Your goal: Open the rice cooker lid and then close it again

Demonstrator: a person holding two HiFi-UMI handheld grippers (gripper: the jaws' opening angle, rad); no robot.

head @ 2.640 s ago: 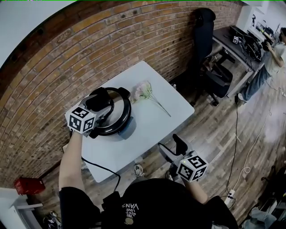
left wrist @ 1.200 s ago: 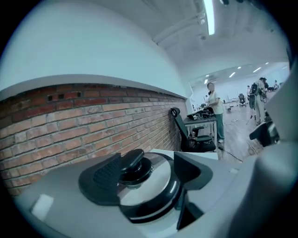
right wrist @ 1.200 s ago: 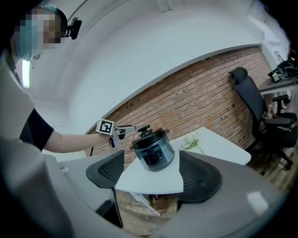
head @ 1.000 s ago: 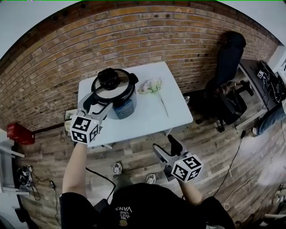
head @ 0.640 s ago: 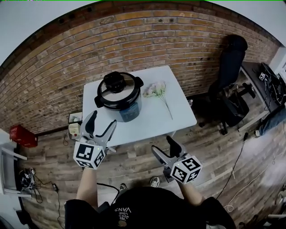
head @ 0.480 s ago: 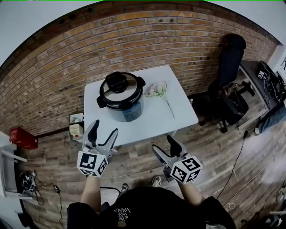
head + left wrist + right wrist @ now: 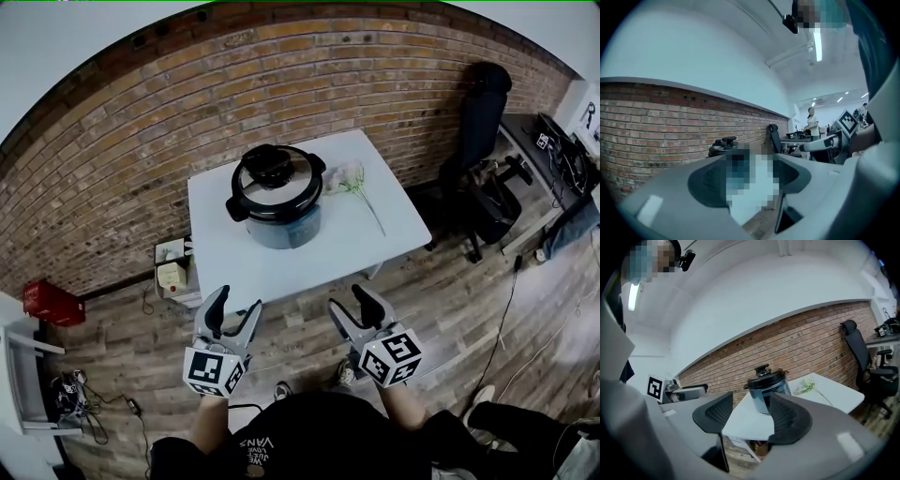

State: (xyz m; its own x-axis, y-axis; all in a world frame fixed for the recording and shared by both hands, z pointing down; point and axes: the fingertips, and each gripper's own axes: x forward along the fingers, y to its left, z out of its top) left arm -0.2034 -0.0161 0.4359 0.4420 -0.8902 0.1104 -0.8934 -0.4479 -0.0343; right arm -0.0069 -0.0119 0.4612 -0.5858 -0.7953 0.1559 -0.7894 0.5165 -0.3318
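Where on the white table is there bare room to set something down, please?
The table is bare along its near edge, in front of the rice cooker, and at the right corner past the flowers. The back, with those two, is crowded.

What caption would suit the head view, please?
Left gripper and right gripper, empty jaws open but just narrowing, facing the closed rice cooker.

Shirt (image 7: 314, 433): the person is wearing a black short-sleeved one, with white lettering (image 7: 265, 442) running across it.
Left gripper (image 7: 234, 305): it is showing a grey body, dark ribbed pads (image 7: 710, 180) and a white cube (image 7: 214, 371) with black square markers.
Right gripper (image 7: 354, 302): it is showing the same grey body, dark pads and marker cube.
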